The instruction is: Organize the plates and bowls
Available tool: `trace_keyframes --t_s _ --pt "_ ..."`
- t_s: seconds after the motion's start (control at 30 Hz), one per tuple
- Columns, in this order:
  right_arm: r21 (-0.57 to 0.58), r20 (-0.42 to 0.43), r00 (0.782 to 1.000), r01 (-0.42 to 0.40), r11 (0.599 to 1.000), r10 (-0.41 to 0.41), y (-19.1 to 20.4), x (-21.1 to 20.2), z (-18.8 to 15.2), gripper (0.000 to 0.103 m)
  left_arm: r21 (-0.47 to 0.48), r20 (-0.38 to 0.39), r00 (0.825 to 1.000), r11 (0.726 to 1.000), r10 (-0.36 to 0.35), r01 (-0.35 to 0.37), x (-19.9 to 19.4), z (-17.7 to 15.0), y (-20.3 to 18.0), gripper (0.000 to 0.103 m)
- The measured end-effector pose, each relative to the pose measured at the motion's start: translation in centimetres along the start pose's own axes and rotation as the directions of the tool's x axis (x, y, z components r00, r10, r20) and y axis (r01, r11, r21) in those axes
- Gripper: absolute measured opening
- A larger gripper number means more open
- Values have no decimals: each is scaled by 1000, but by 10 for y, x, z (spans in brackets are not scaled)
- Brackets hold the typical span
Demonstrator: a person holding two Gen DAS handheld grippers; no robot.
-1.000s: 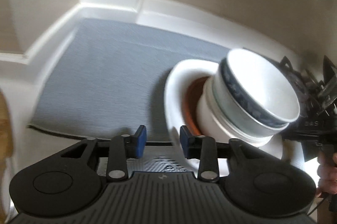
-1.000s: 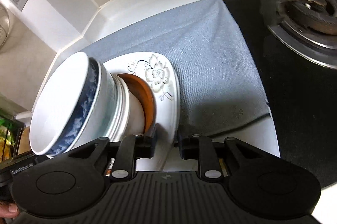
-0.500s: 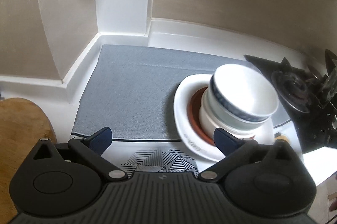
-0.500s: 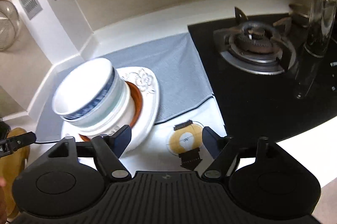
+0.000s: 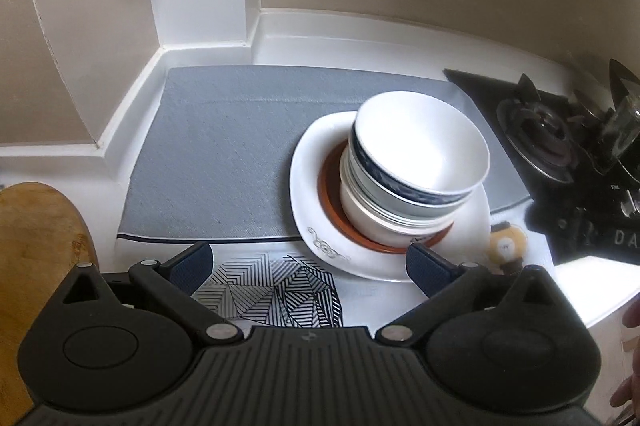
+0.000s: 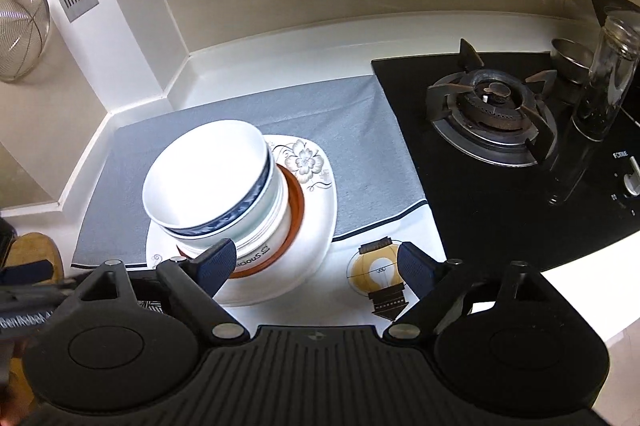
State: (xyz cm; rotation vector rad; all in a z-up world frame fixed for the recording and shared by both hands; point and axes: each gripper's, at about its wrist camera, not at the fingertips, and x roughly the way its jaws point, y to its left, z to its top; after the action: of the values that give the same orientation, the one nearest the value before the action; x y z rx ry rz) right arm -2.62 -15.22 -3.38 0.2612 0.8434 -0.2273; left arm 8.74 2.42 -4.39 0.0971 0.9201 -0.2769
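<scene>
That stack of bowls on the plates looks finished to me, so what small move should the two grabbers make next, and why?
Probably ease both away from the stack. The left gripper and right gripper have just been opening their jaws, and nothing sits between them. The bowls are nested on the brown plate and white flowered plate, though the stack leans slightly, so pulling back gently seems wise.

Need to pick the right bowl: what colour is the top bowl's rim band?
Dark blue, mottled, on the top bowl; clearest in the left wrist view.
</scene>
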Motion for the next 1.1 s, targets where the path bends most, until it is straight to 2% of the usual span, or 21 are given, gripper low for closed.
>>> trace_keyframes --t_s 0.3,0.53,1.1 --pt "-50 -4 999 35 998 -35 23 -5 -7 89 0 2 1000 1000 9 -9 -1 -4 1 103" --pt "-81 -16 999 44 996 -46 29 -10 -9 89 -12 17 1000 1000 -15 15 -3 -5 -3 103" --pt "-94 -26 999 21 995 -24 37 -7 -6 89 -24 30 1000 1000 -9 10 -4 0 8 103"
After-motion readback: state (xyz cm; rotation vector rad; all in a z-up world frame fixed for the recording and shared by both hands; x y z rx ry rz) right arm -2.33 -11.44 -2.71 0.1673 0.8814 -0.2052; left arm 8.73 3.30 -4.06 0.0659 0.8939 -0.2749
